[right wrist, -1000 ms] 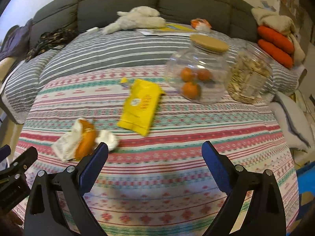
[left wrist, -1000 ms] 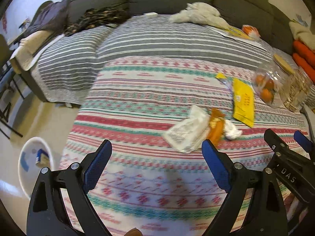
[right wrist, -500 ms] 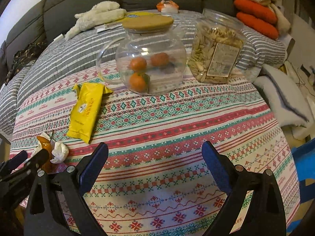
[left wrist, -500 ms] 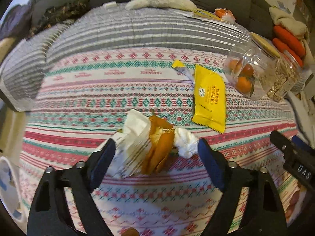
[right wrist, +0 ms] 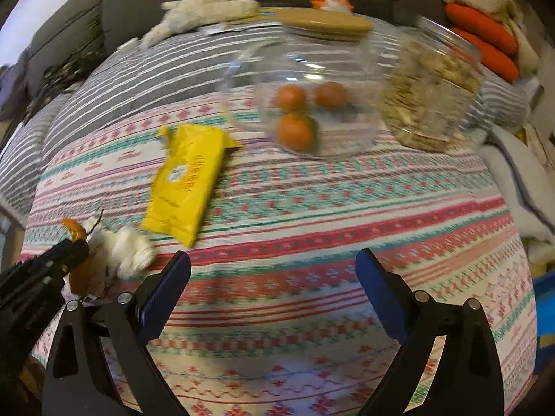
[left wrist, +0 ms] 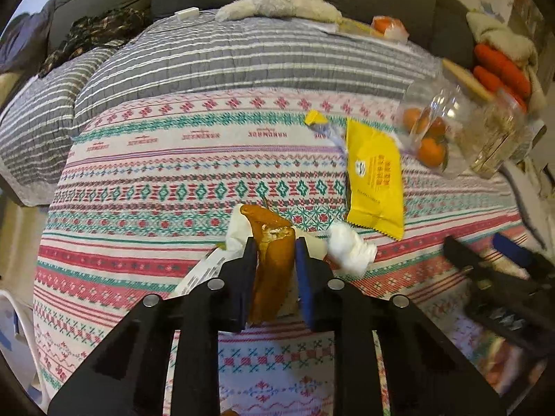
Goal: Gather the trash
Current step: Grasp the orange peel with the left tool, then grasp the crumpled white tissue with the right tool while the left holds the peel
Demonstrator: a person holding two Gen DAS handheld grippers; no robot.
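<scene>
Half a second on, left gripper (left wrist: 274,263) had narrowed onto limp orange peel (left wrist: 272,253) beside yellow foil wrapper (left wrist: 374,176); light, soft, best pinched mid-length. Right gripper (right wrist: 272,298) hung wide.

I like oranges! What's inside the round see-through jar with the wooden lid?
Three small orange fruits sit inside the round clear glass jar, under its flat wooden lid. Blur hides whether anything smaller lies behind them.
</scene>
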